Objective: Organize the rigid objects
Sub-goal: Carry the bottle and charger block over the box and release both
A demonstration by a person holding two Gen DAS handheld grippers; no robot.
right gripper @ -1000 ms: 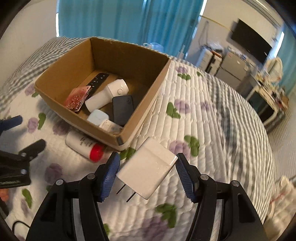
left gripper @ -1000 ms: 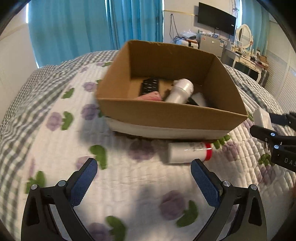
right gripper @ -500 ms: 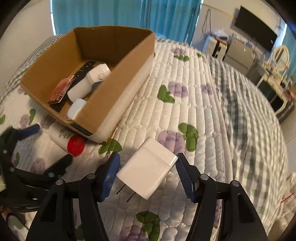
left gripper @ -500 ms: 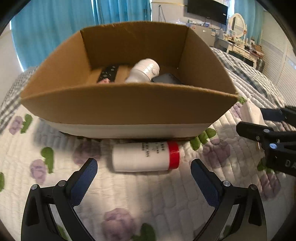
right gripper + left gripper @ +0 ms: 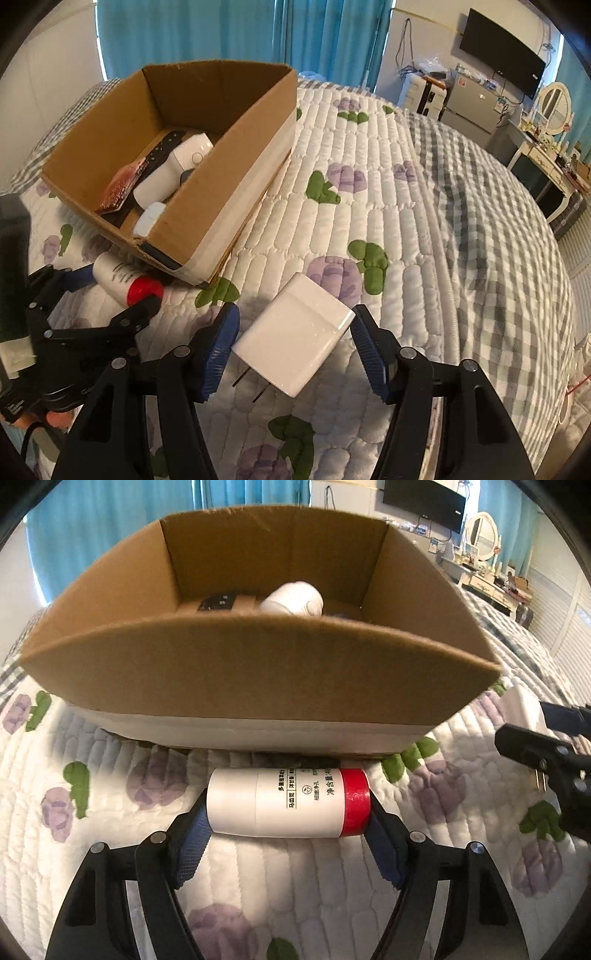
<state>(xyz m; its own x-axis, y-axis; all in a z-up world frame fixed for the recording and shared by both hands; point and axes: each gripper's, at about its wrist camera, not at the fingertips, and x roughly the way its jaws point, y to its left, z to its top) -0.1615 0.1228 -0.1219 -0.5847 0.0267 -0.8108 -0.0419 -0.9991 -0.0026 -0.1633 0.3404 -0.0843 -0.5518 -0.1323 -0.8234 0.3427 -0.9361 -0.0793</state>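
We hold the left gripper low over the quilt, its blue pads closed against the two ends of a white bottle with a red cap, which lies on its side just in front of the cardboard box. Whether the bottle still rests on the quilt or is lifted clear, we cannot tell.

From this low angle the near wall of the box hides most of its contents. We see only the top of a white rounded device and a corner of a black remote. The right wrist view looks in from above and shows more: the remote, the white device, a reddish card and a small white item partly cut off by the box wall.

Our right gripper pinches a white charger plug between its pads, prongs pointing down and left, held above the quilt beside the box's corner. In the left view the charger is mostly hidden behind the right gripper's black fingers.
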